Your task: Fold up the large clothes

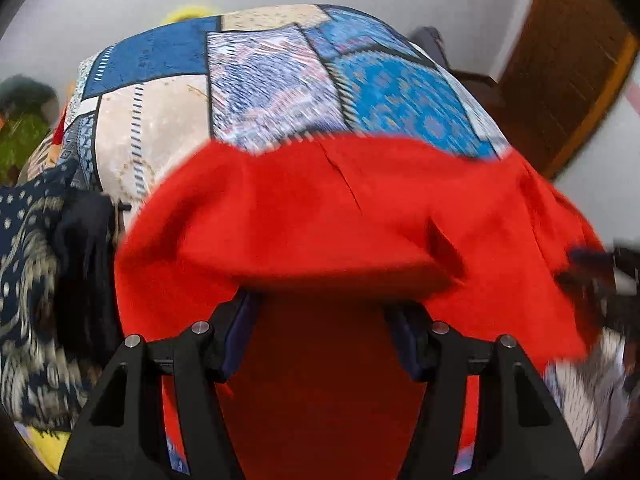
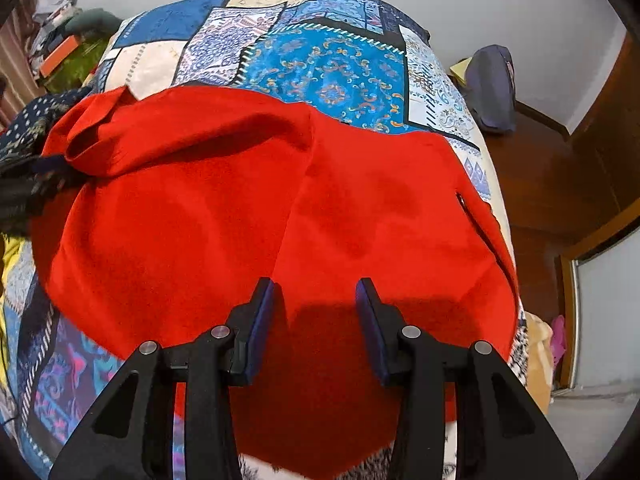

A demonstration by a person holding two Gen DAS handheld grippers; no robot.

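A large red garment (image 1: 320,208) lies spread on a bed covered by a blue patchwork sheet (image 1: 260,80). My left gripper (image 1: 322,300) points down at it with its jaws wide apart. A raised fold of the red cloth hangs over and hides both fingertips, and nothing is pinched between the pads. In the right wrist view the same red garment (image 2: 248,208) covers the middle of the sheet (image 2: 332,64), with a rolled edge at its upper left. My right gripper (image 2: 316,292) hovers just over the cloth, open, with only flat red fabric below the gap.
A dark blue patterned garment (image 1: 28,248) is bunched at the left side of the bed (image 2: 28,128). A grey-blue bag (image 2: 492,88) sits on dark wooden furniture (image 2: 552,184) at the right. Clutter and green cloth (image 2: 72,64) lie at the far left.
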